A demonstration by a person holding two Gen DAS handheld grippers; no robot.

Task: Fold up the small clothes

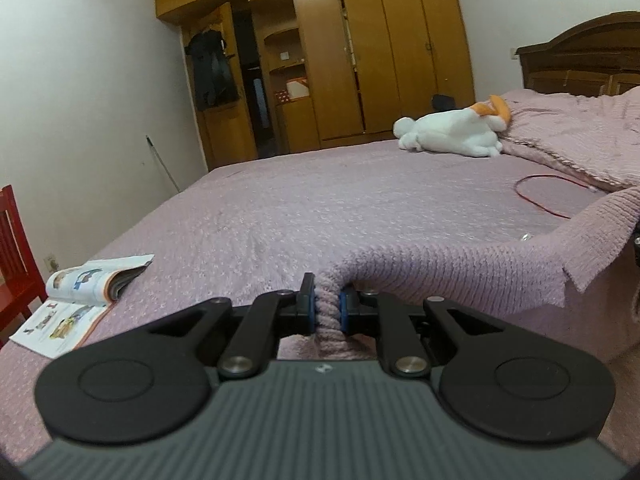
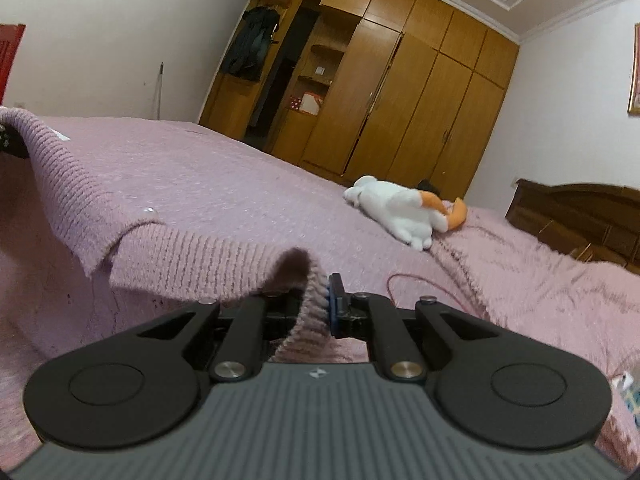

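A pink ribbed knit garment (image 1: 460, 268) hangs stretched above the pink bedspread, held up at two points. My left gripper (image 1: 328, 308) is shut on one bunched edge of it, the knit squeezed between the blue pads. From there the cloth runs off to the right of the left wrist view. In the right wrist view the same knit garment (image 2: 168, 248) spans from the upper left down to my right gripper (image 2: 320, 304), which is shut on a folded edge. The knit drapes over the right gripper's left finger and hides it.
An open picture book (image 1: 76, 300) lies at the bed's near left corner by a red chair (image 1: 16, 252). A white and orange plush toy (image 1: 456, 128) and a red cable (image 1: 536, 196) lie farther up the bed (image 1: 280, 208). Wooden wardrobes line the far wall.
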